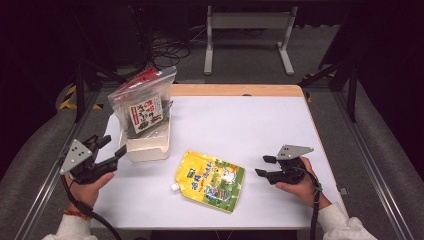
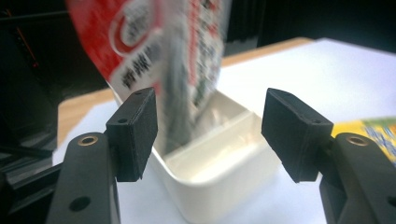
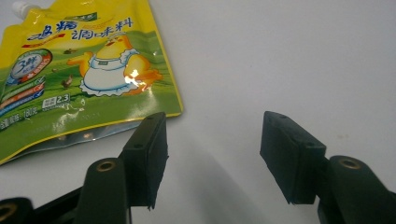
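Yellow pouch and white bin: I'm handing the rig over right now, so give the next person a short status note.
Left gripper: open, holding nothing, beside the white bin.
Right gripper: open, holding nothing, just right of the yellow pouch.
Clear snack bag stands upright in the bin.
Pouch lies flat on the white table, outside the bin, spout toward the bin.
Done: bag binned. Left, probably: grip the pouch and put it in the bin.

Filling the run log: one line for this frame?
left tool: open, beside white plastic tub | clear zip bag of dark snacks: standing in tub | right tool: open, near flat yellow spouted pouch
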A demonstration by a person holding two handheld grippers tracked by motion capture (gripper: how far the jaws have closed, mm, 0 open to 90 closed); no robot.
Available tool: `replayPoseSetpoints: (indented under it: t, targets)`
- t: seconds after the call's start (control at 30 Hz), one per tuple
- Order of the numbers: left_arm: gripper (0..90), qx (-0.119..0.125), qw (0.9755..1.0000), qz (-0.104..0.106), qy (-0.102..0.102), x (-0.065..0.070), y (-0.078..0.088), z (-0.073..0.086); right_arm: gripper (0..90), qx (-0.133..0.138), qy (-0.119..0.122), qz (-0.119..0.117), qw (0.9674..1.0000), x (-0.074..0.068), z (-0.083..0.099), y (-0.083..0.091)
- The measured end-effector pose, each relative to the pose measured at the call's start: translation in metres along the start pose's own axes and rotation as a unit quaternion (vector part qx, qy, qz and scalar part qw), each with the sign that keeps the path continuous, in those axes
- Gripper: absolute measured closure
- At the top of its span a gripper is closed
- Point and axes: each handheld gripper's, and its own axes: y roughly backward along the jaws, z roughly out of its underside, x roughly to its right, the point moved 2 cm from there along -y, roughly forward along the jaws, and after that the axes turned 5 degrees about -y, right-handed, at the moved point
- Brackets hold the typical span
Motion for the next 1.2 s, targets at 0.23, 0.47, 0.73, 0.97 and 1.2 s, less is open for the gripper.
replayPoseSetpoints:
  t: [0.23, 0.47, 0.73, 0.97, 1.2]
  targets:
    - [32.0, -0.060, 0.9912, 0.112, 0.035, 0.059, -0.005, 0.028, 43.0, -0.010, 0.010, -0.014, 0.9998, -0.008, -0.002, -0.011]
    - [36.6, -0.156, 0.9671, 0.200, 0.018, 0.105, -0.029, 0.044, 43.4, -0.018, 0.019, -0.028, 0.9993, -0.015, -0.006, -0.021]
    - [54.4, -0.203, 0.9555, 0.214, -0.006, 0.117, -0.050, 0.054, 48.3, -0.014, 0.020, -0.037, 0.9990, -0.022, -0.013, -0.031]
    - [79.4, -0.214, 0.9530, 0.214, -0.015, 0.113, -0.052, 0.053, 53.8, -0.030, 0.007, -0.039, 0.9988, -0.022, -0.018, -0.051]
    - [83.6, -0.212, 0.9539, 0.210, -0.029, 0.112, -0.057, 0.051, 51.8, -0.044, -0.044, -0.079, 0.9950, -0.012, -0.015, -0.056]
